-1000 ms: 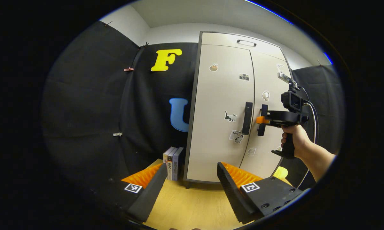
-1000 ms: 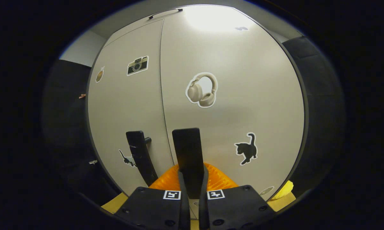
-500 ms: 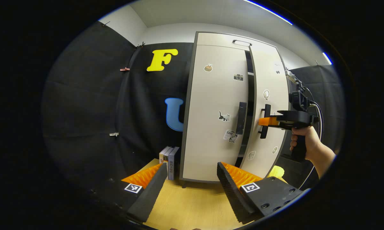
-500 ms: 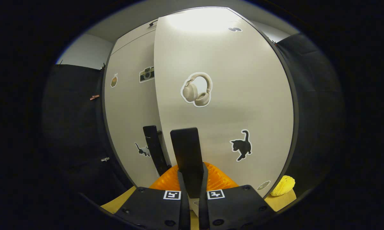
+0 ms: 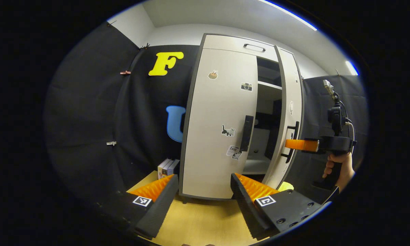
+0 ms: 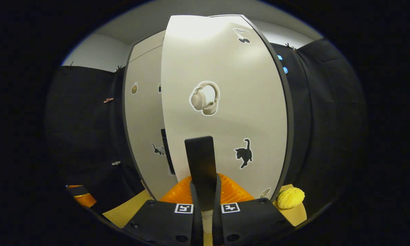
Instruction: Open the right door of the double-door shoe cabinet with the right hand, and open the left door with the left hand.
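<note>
Shoe cabinet, double-door, standing at the back of the tabletop. Right gripper: my fingers clenched on the right door's handle, gripped so the pull swings the panel about its hinge. Right door: partly open, shelves showing in the left gripper view. Left gripper: fingers released, spread wide, well short of the cabinet, aimed toward the left door's handle. Left door: shut, its turn next, I judge.
</note>
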{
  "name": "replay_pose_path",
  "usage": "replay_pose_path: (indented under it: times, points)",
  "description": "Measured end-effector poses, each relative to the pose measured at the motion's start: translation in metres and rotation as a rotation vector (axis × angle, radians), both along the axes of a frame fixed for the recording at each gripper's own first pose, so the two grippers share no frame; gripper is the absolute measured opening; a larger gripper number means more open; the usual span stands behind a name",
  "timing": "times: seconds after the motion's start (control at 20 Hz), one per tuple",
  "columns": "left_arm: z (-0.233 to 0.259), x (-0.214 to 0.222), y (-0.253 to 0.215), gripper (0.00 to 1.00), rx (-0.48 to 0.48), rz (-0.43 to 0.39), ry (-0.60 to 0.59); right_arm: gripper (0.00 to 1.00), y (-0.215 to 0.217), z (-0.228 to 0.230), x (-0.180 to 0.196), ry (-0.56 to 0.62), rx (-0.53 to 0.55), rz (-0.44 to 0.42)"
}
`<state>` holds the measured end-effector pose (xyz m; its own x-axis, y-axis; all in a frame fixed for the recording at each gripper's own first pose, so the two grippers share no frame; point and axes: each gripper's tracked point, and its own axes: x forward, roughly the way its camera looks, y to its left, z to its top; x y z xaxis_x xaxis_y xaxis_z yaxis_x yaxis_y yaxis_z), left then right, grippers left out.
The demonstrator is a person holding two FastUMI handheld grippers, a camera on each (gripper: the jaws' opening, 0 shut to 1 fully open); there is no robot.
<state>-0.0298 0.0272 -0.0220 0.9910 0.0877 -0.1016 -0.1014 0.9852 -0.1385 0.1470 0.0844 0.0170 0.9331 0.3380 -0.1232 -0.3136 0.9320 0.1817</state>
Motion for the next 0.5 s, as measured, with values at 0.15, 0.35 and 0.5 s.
replay_pose_path:
  times: [0.15, 0.35, 0.5]
  points:
    - [0.000, 0.007, -0.007, 0.95, 0.006, -0.001, 0.003, 0.14, -0.014, 0.001, -0.011, -0.007, 0.002, -0.002]
    - [0.003, 0.020, -0.020, 0.95, 0.034, -0.019, 0.003, 0.14, -0.040, 0.002, -0.023, -0.005, -0.002, -0.034]
    - [0.004, 0.027, -0.034, 0.95, 0.046, -0.040, 0.004, 0.14, -0.059, 0.001, -0.030, 0.005, -0.026, -0.075]
